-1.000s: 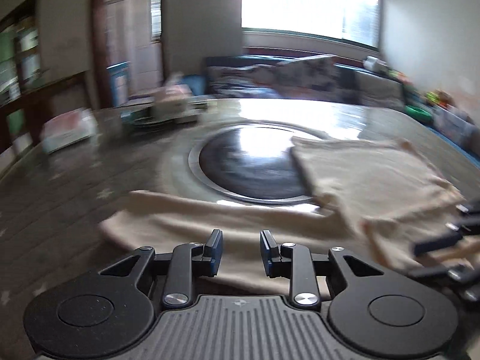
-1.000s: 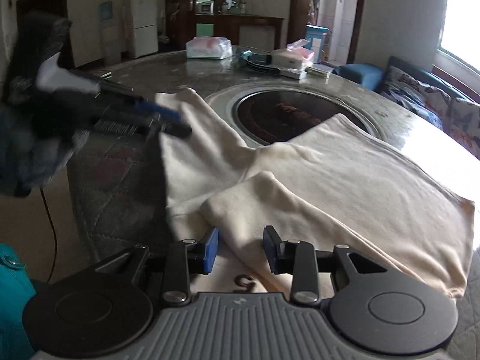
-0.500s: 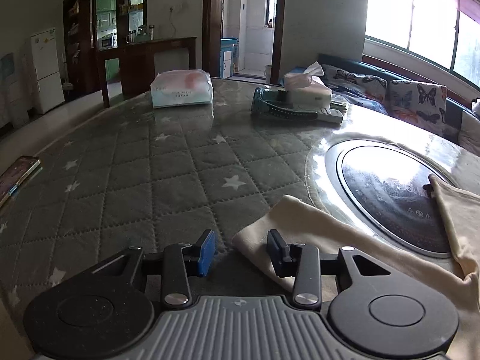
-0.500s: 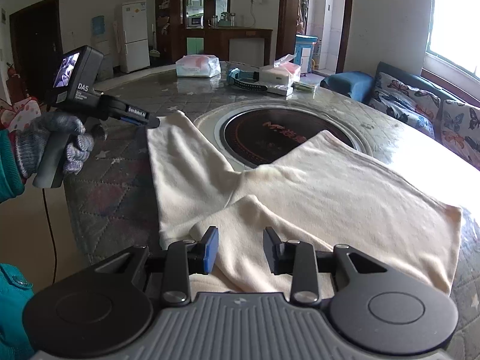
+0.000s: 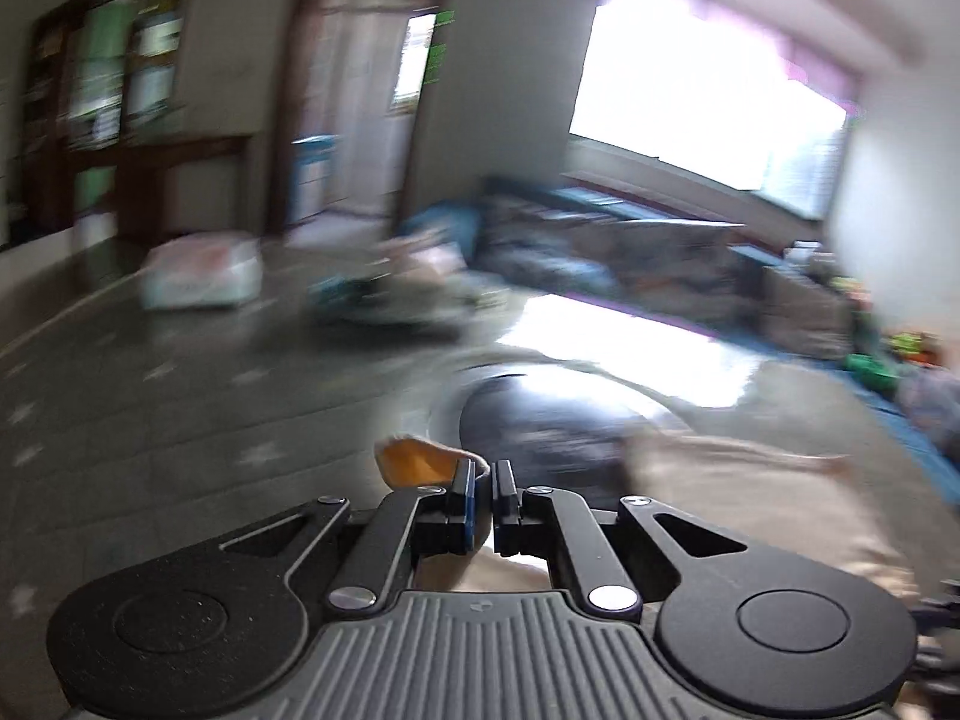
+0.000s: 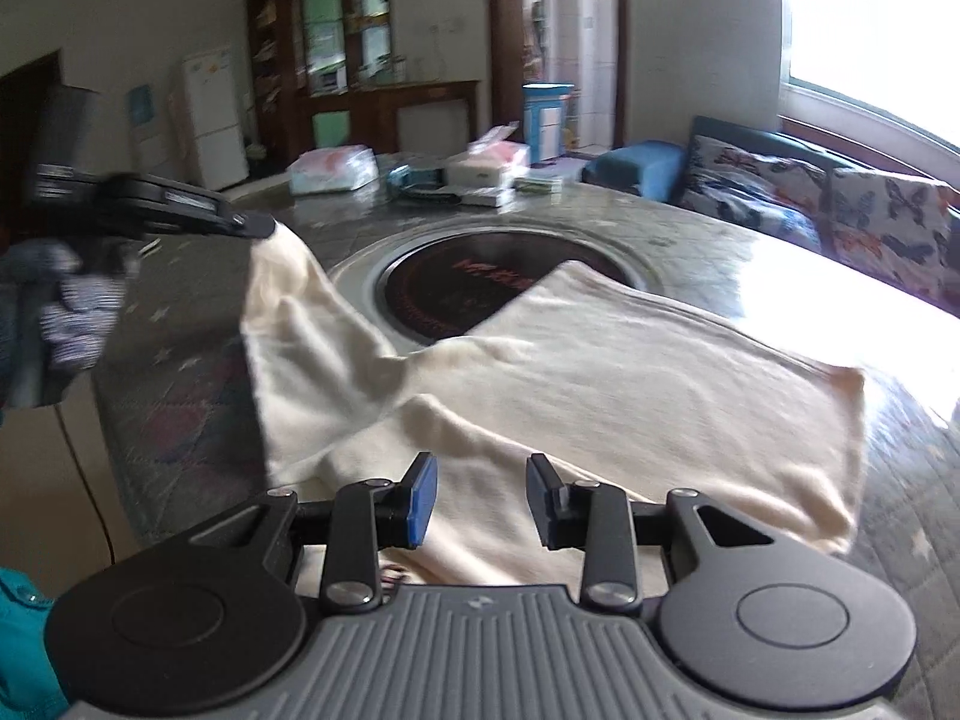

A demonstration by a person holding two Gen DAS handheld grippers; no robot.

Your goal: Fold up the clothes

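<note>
A cream garment (image 6: pixel 630 360) lies spread on the round table, partly over the dark glass hob (image 6: pixel 468 282). My left gripper (image 5: pixel 483 489) is shut on the garment's sleeve end (image 5: pixel 414 462) and holds it lifted above the table. In the right wrist view the left gripper (image 6: pixel 252 225) shows at left, with the sleeve (image 6: pixel 288 324) hanging from its tip. My right gripper (image 6: pixel 480 501) is open and empty, just above the garment's near edge. The left wrist view is blurred by motion.
A tissue pack (image 6: pixel 333 168), a tissue box (image 6: pixel 489 165) and small items stand at the table's far side. A sofa with butterfly cushions (image 6: pixel 840 210) stands to the right under the window. The quilted table cover (image 6: pixel 180 378) shows at left.
My left gripper has shut on the sleeve end and lifted it off the table, swinging to the right. My right gripper stays open over the near edge.
</note>
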